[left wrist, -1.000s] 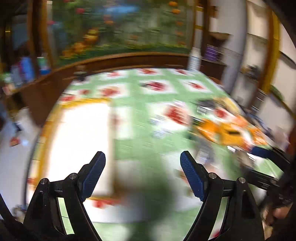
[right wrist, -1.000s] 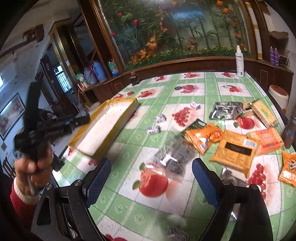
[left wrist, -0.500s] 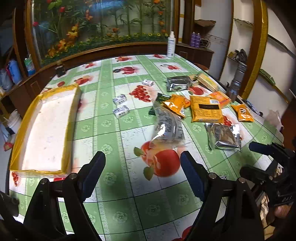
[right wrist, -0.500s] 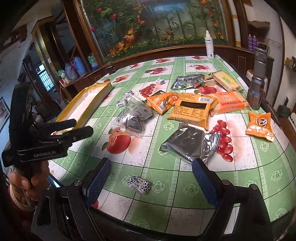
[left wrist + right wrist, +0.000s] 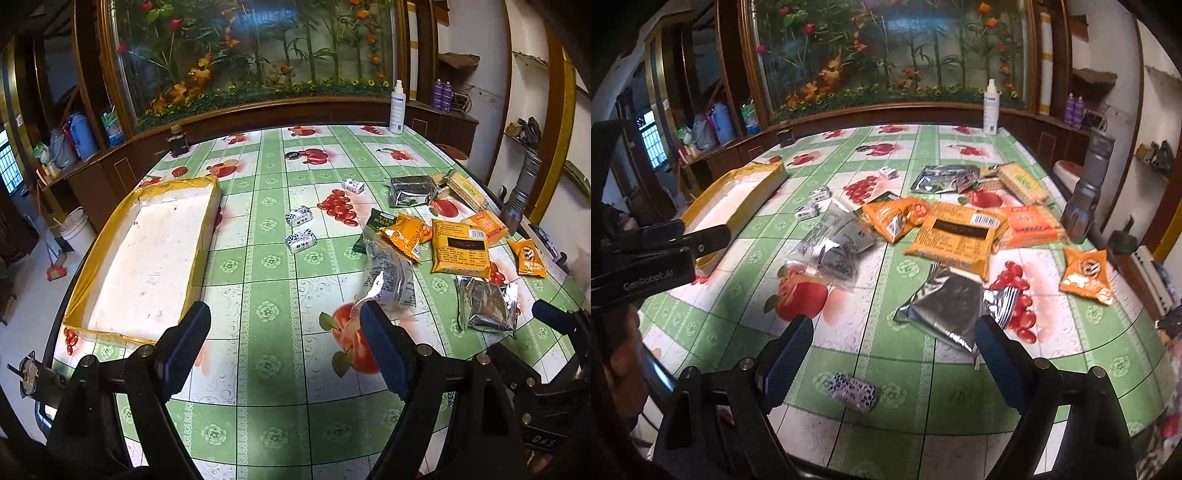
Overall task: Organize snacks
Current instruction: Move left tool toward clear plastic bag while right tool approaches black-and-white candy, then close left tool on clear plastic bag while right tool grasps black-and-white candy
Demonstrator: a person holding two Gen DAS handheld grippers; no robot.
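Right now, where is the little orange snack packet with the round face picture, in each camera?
Left wrist view: the small orange packet lies far right, beside the big orange packet.
Right wrist view: the small orange packet lies right of centre, alone.
Shared landmark: the white spray bottle at the table's far edge.

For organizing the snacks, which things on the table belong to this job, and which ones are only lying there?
Belong to the job:
- yellow-edged tray
- orange snack packets
- silver foil pouches
- clear bag
- small wrapped candies
- cracker packs

Just lying about:
- white spray bottle
- metal flashlight
- small dark jar
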